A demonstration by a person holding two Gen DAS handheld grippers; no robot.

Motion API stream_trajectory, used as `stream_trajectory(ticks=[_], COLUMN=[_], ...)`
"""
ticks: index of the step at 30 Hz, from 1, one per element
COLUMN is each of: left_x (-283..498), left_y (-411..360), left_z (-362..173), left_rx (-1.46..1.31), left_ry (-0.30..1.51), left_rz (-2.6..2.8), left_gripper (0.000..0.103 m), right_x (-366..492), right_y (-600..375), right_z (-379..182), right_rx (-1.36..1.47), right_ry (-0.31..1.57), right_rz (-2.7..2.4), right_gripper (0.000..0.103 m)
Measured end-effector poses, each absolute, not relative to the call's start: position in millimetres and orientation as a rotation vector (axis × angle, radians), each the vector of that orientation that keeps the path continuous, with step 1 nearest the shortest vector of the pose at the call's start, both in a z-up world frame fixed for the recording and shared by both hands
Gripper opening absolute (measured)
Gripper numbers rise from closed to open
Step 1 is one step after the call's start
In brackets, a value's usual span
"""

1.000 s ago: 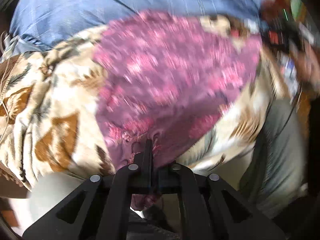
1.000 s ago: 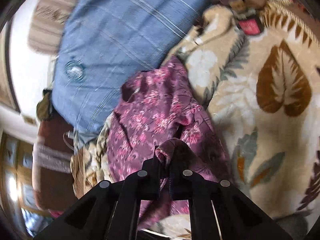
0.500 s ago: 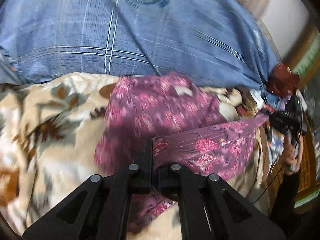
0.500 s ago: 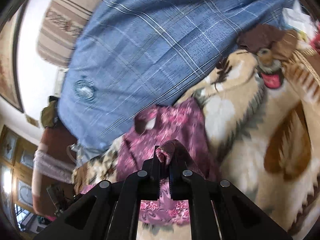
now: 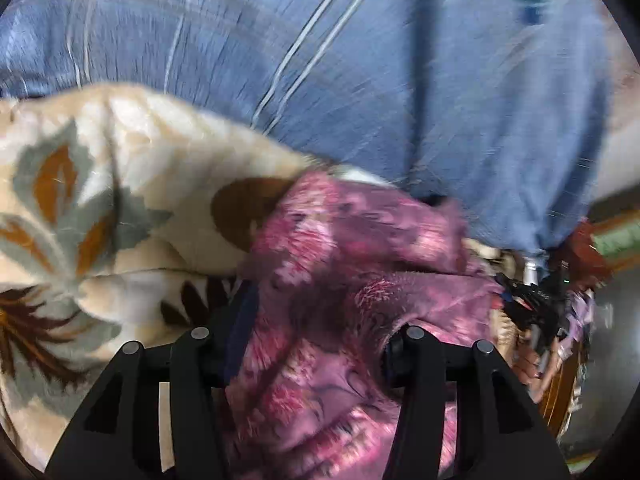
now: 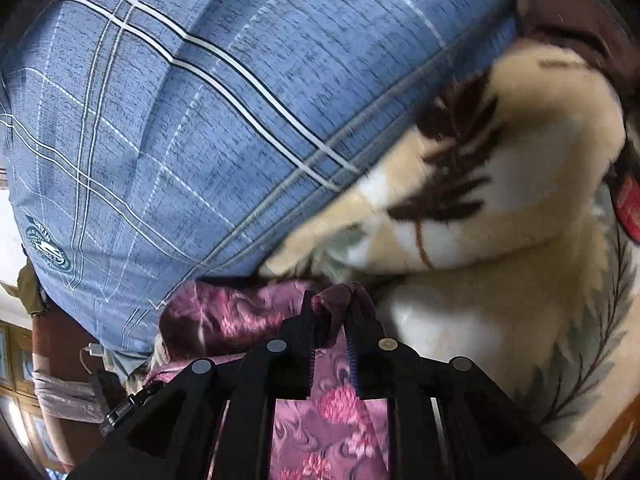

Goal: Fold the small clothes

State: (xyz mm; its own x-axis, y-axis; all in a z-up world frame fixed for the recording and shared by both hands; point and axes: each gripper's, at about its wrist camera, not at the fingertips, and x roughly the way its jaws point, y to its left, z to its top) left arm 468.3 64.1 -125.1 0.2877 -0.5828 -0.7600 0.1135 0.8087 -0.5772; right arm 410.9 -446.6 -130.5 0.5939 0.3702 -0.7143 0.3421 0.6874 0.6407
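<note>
A small purple-pink floral garment [image 5: 352,264] lies bunched on the cream leaf-print blanket [image 5: 100,184]. In the left wrist view my left gripper [image 5: 320,320] is open, its fingers spread wide with the cloth lying loose between them. In the right wrist view my right gripper [image 6: 332,312] is shut on a fold of the garment [image 6: 332,300], which hangs down between the fingers [image 6: 304,320]. The rest of the garment [image 6: 232,316] trails left beneath the pillow's edge.
A big blue plaid pillow [image 6: 180,120] fills the space just beyond both grippers, also in the left wrist view [image 5: 360,60]. The cream blanket [image 6: 500,220] spreads to the right. A brown plush toy [image 6: 568,12] sits at the far right. A white charger [image 6: 94,350] lies at lower left.
My left gripper has opened and let the garment go. Both grippers have moved forward towards the blue pillow. My right gripper still holds its fold.
</note>
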Motion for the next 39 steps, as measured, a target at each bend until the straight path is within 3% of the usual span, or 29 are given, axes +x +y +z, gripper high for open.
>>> stream_trajectory(ticks=[1,3,4,8,12,19,21,23,25,26,28,29,32,34,37,38,39], left_x=[459,442,439,469,512,511,514,517,522,523,521,518,508,483,436,425,409], left_y=[70,81,82,55,29,81,88,79,60,56,64,75,117,128,109,96,78], left_z=[-116,-98,-92,-93,-122,-121,-116,-113,-126,-128,-118,-112,-95,-80,-71,-72,-77], left_rx=[-0.454,-0.491,-0.5,-0.394,-0.223,-0.553,-0.571,-0.476,-0.3,-0.232,-0.294,-0.374,-0.62,-0.59,-0.447,-0.375,-0.276], left_ry=[1.165,1.101,1.085,1.212,1.415,1.359,1.342,1.348,1.481,1.501,1.443,1.413,1.278,1.191,1.085,1.064,1.054], left_rz=[-0.484,-0.463,-0.464,-0.403,-0.313,-0.47,-0.446,-0.444,-0.369,-0.336,-0.38,-0.422,-0.428,-0.325,-0.341,-0.345,-0.338], left_gripper=[0.054,0.067,0.071,0.072,0.072,0.071,0.071,0.073,0.072,0.07,0.069,0.07,0.071,0.071,0.074,0.074,0.074], right_x=[399,368,351,337,370,421,426,426,424,424,420,415,401,403,402,399,391], right_y=[-443,-434,-427,-413,-405,-395,-390,-386,-379,-375,-373,-373,-379,-377,-374,-374,-385], right_z=[-119,-95,-85,-81,-100,-142,-152,-155,-153,-153,-148,-142,-128,-131,-128,-126,-123], right_rx=[0.798,0.704,0.67,0.67,0.641,0.497,0.504,0.506,0.465,0.448,0.428,0.421,0.459,0.461,0.483,0.5,0.522], right_ry=[0.931,0.838,0.783,0.739,0.83,1.032,1.058,1.059,1.046,1.051,1.039,1.021,0.978,0.995,0.96,0.941,0.922], right_rz=[0.003,-0.056,-0.066,0.0,0.024,0.011,0.022,0.038,0.019,0.013,-0.015,-0.027,-0.057,-0.044,0.001,0.021,0.035], right_gripper=[0.037,0.08,0.083,0.084,0.082,0.074,0.057,0.049,0.043,0.028,0.018,0.006,0.006,0.007,0.018,0.033,0.058])
